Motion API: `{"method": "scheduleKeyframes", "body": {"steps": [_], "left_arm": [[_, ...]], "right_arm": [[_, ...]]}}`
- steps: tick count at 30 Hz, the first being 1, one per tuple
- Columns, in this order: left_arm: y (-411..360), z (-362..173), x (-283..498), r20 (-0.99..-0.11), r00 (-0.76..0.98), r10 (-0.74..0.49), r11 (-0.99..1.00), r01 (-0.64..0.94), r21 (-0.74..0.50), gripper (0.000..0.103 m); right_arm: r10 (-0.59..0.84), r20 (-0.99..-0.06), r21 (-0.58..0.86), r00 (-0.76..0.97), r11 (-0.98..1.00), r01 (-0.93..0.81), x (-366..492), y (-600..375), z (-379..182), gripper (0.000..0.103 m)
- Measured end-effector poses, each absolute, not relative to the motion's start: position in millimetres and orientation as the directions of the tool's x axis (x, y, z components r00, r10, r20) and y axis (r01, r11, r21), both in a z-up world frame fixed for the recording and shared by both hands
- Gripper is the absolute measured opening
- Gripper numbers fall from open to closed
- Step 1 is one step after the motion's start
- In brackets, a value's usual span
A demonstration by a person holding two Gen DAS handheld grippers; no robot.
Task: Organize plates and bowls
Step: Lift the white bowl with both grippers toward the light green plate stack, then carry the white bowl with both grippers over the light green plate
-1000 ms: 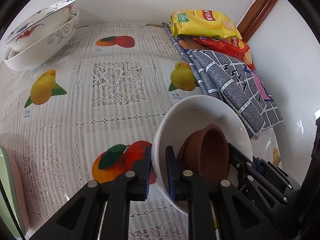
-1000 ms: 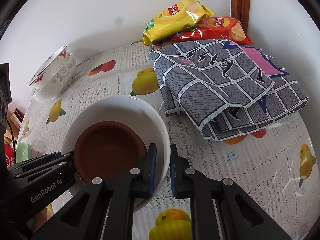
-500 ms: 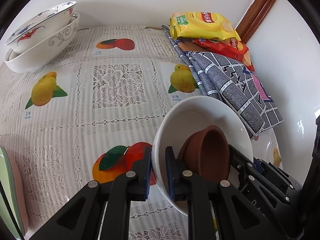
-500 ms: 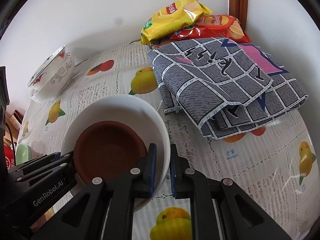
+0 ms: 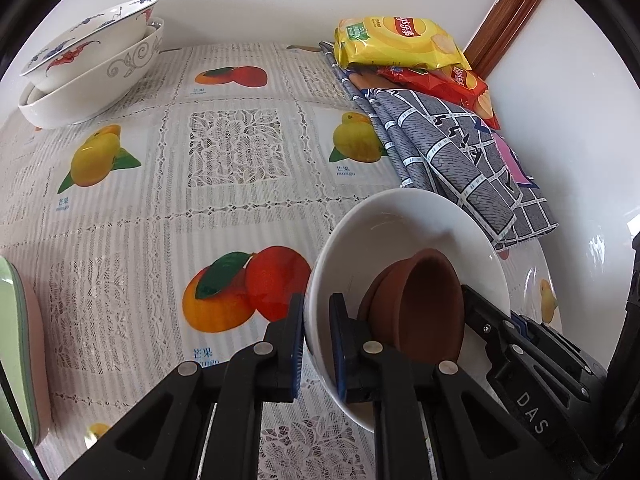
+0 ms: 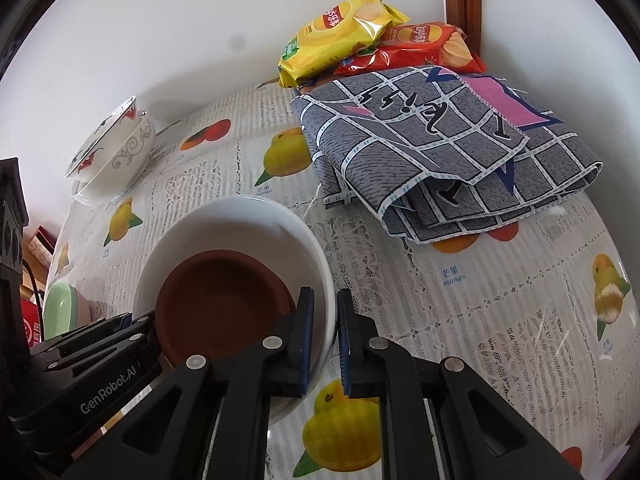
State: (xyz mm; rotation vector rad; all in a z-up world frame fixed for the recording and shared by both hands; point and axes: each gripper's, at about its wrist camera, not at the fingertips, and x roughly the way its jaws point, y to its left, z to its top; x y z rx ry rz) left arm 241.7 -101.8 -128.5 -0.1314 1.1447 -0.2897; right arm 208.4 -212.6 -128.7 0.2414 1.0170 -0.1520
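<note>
A white bowl [image 5: 404, 224] with a small brown bowl [image 5: 424, 304] inside is held above the fruit-print tablecloth. My left gripper [image 5: 316, 344] is shut on the white bowl's left rim. My right gripper [image 6: 324, 340] is shut on its right rim; the white bowl [image 6: 236, 224] and brown bowl [image 6: 220, 304] show in the right wrist view. Two stacked patterned bowls [image 5: 92, 68] stand at the far left corner, also in the right wrist view [image 6: 116, 156]. A green plate [image 5: 16, 340] on a pink one lies at the left edge.
A folded grey checked cloth [image 6: 444, 148] lies at the right by the wall, with a yellow chip bag [image 6: 340, 28] and a red chip bag [image 6: 424, 48] behind it. Walls bound the table at the back and right.
Both grippers and the held bowl have shifted slightly toward the far side of the table; the grip is unchanged.
</note>
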Motion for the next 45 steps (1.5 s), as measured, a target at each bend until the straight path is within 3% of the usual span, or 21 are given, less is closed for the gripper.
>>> {"method": "scheduleKeyframes", "body": {"steps": [25, 45], "left_arm": [[-57, -55, 202, -0.828, 0.490, -0.271, 0.962, 0.127, -0.240, 0.011], [-5, -44, 192, -0.816, 0.521, -0.251, 0.966, 0.076, -0.248, 0.011]], "right_arm": [[0.016, -0.796, 0.139, 0.606, 0.978, 0.157, 179, -161, -58, 0.011], [0.053, -0.789, 0.148, 0.613, 0.983, 0.105, 185, -110, -54, 0.010]]}}
